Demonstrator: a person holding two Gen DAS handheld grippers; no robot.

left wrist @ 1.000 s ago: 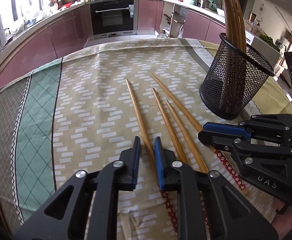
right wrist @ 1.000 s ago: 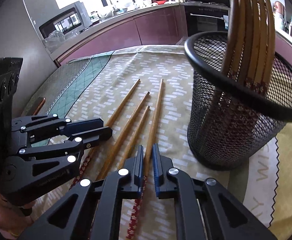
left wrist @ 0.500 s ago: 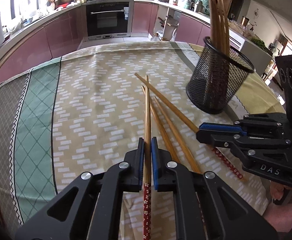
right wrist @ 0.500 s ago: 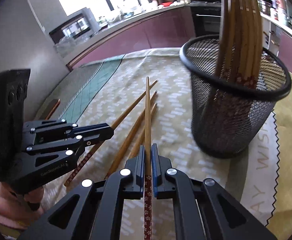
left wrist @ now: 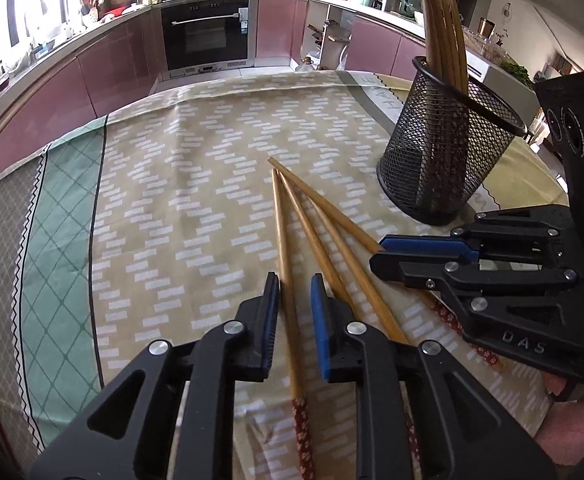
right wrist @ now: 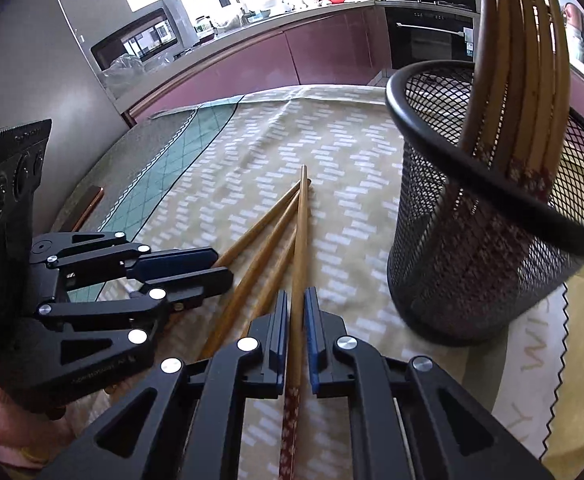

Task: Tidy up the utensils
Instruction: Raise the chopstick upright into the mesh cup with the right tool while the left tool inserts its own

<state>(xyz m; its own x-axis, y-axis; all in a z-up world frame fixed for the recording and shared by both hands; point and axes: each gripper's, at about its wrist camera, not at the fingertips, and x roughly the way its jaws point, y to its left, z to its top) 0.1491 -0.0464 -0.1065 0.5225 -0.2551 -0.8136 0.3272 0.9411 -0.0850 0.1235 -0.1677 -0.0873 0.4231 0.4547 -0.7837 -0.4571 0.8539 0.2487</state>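
Note:
Several wooden chopsticks with red patterned ends lie fanned on the tablecloth. My left gripper [left wrist: 294,289] is open, its jaws either side of the leftmost chopstick [left wrist: 284,248], which rests on the cloth. My right gripper [right wrist: 297,309] is shut on another chopstick [right wrist: 301,240], whose tip points away over the others. The right gripper shows side-on in the left wrist view [left wrist: 388,258]; the left gripper shows in the right wrist view [right wrist: 216,266]. A black mesh holder [left wrist: 444,160] to the right holds several upright chopsticks [right wrist: 520,60].
The table carries a beige patterned tablecloth [left wrist: 196,184] with a green band [left wrist: 60,216] on the left. Kitchen cabinets and an oven [left wrist: 208,36] stand beyond the far edge. The mesh holder [right wrist: 472,240] stands close to my right gripper's right side.
My left gripper has opened and let go of its chopstick, which now lies on the cloth. My right gripper still grips its chopstick, now lower and nearer the holder.

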